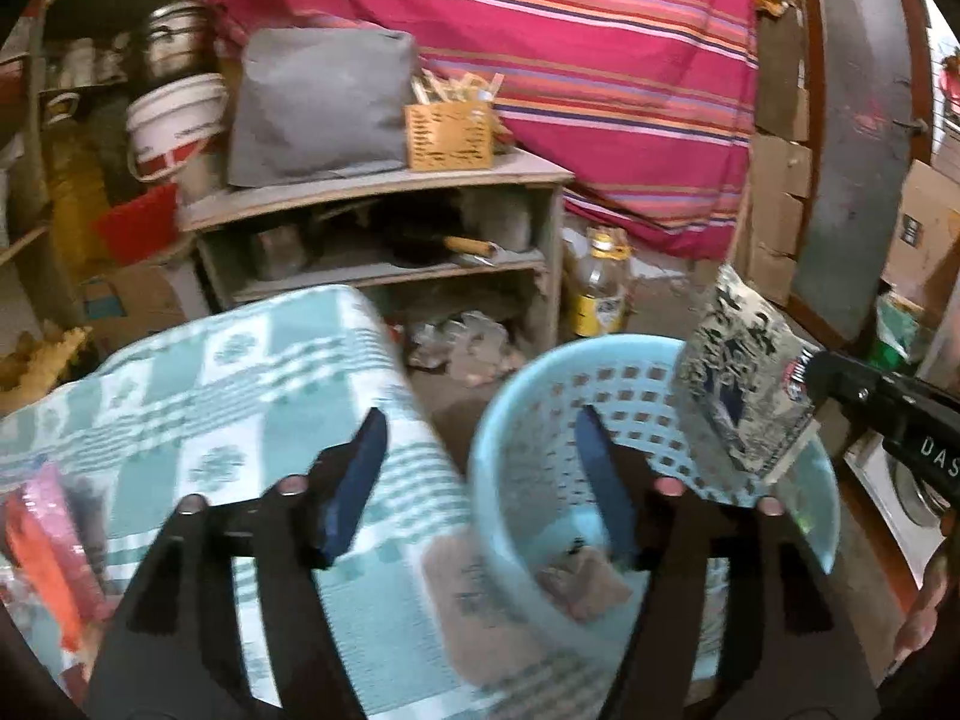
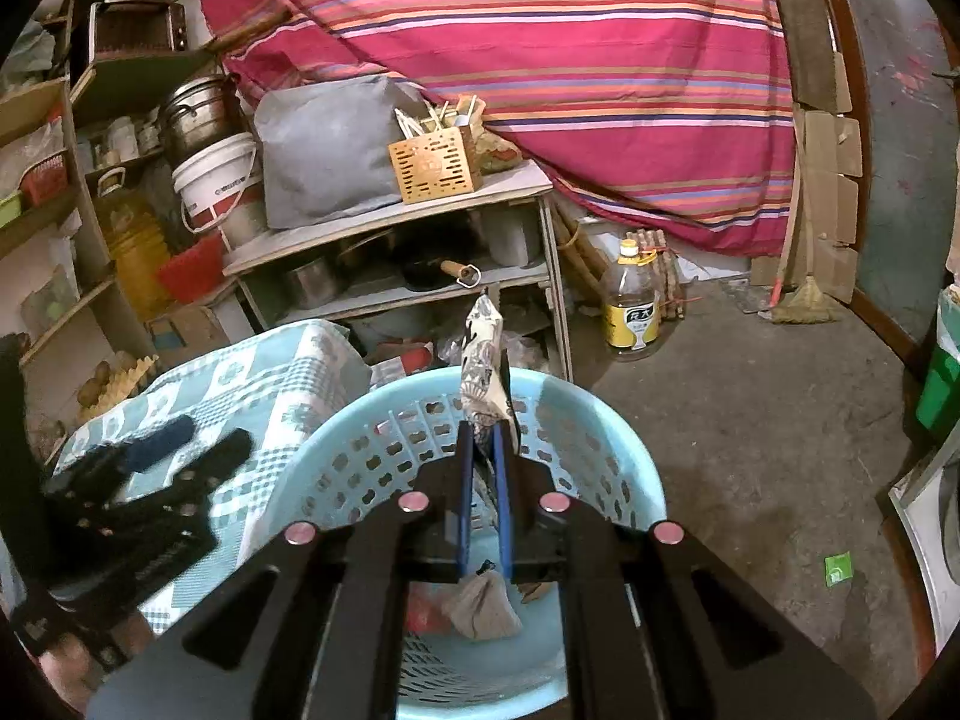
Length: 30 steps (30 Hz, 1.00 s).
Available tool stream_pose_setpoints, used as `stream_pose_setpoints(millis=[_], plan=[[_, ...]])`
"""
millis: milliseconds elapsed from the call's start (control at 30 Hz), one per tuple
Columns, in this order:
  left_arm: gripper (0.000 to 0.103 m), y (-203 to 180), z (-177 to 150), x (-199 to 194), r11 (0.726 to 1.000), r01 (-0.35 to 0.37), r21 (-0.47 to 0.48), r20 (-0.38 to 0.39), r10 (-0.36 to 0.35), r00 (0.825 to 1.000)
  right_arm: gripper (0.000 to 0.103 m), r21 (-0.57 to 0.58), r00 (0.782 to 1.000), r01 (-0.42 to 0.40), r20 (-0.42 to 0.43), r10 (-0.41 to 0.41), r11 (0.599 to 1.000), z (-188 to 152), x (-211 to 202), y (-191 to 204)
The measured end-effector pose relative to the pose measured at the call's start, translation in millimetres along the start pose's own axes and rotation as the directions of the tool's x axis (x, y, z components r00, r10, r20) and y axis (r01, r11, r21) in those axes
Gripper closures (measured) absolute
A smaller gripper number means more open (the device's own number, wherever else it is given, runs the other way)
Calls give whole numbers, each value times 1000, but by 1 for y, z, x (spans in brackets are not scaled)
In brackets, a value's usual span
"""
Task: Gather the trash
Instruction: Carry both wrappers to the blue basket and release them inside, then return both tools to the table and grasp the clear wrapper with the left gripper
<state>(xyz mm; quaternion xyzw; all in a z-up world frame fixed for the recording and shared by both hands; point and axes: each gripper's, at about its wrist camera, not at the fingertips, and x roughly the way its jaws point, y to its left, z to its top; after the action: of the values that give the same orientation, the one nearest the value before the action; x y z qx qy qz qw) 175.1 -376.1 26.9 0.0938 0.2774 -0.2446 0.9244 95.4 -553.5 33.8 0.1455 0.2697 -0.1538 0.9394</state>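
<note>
Right tool (image 2: 483, 450): black body, blue pads, pink rivets. Wrapper (image 2: 480, 372) between its pads: cream with black print. Basket (image 2: 600, 420) below tool: pale blue, perforated wall. Brown-grey scrap (image 2: 483, 603) inside. Counter cloth (image 2: 270, 372) left of tool: teal-white check. Left tool (image 1: 480, 450): same black, blue pads. Beyond: magenta blanket (image 2: 600, 90), orange, purple, pink stripes. Bottle (image 2: 633, 306): yellow label. Floor (image 2: 750, 420): grey.

A striped red cloth (image 2: 600, 60) hangs behind a shelf (image 2: 390, 222) bearing a grey bag (image 2: 327, 150).
</note>
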Motion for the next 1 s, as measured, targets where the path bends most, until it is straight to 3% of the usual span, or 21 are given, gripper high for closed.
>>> stream_pose_setpoints(millis=[67, 267, 333, 367, 400, 567, 667, 767, 1000], plan=[[21, 13, 0, -9, 1000, -28, -14, 13, 28, 1000, 96, -20, 1000, 9, -8, -9, 1000, -1, 3, 8], [6, 60, -6, -45, 993, -104, -52, 51, 106, 993, 93, -35, 999, 25, -46, -27, 999, -4, 14, 23], [6, 78, -10, -58, 990, -132, -56, 60, 135, 989, 72, -24, 997, 30, -67, -32, 999, -6, 19, 26], [6, 86, -12, -63, 987, -146, -59, 62, 150, 987, 45, -22, 997, 39, -71, -40, 999, -6, 21, 27], [6, 96, -14, -69, 985, -161, -64, 61, 165, 984, 37, -23, 996, 48, -68, -50, 999, -7, 22, 29], [6, 146, -30, -98, 970, -228, -86, 65, 234, 970, 36, -39, 994, 78, -77, -81, 996, -8, 27, 48], [6, 185, -44, -118, 947, -303, -104, 74, 311, 948, 30, -61, 996, 78, -47, -81, 995, -8, 21, 67], [6, 220, -54, -128, 929, -348, -130, 67, 358, 931, 25, -76, 998, 59, -17, -60, 995, -11, 16, 92], [6, 314, -86, -145, 869, -420, -261, -12, 432, 902, 24, -128, 1000, -16, -5, 15, 992, -24, 18, 161]])
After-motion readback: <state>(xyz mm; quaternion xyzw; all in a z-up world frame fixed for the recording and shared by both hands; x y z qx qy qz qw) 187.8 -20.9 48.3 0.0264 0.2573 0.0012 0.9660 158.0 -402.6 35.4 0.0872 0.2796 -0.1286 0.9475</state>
